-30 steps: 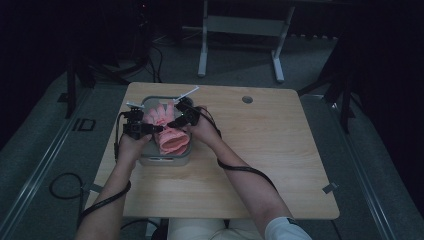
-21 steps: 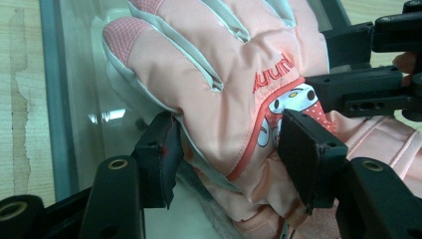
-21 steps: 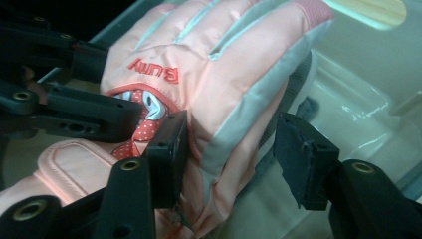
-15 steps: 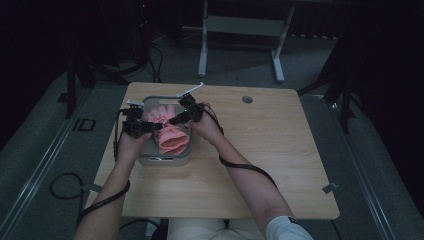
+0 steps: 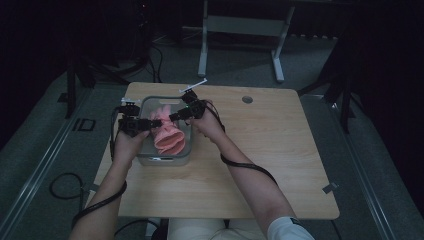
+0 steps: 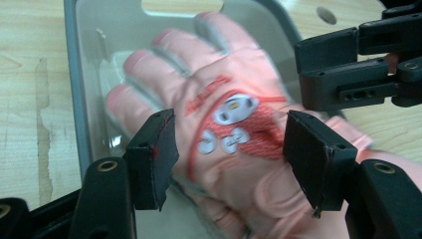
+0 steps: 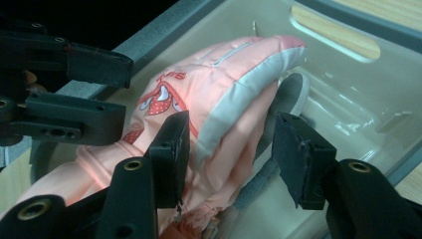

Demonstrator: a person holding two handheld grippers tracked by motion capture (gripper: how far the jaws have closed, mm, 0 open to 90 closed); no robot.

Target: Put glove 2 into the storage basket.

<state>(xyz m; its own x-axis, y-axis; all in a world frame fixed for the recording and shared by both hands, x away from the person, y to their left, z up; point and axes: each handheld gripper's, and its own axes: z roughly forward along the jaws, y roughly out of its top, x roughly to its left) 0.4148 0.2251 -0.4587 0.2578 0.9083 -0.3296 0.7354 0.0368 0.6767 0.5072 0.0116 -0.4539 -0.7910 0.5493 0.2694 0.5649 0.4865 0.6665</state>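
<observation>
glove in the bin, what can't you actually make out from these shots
- Glove fingertips: blurred in the left gripper view.
- Glove cuff: cut off by the bottom edge in both gripper views, behind the black jaws.
- Lettering on the glove: too small and smeared to read.
- Bin floor under the glove: hidden by the glove in the high view.
- Left hand-held gripper and right hand-held gripper: in the high view, too small and dark to judge jaw contact.

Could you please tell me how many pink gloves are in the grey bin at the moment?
1 that I can make out: a pink glove lies in the grey bin, between the open jaws of both grippers. A second glove could be hidden underneath.
</observation>
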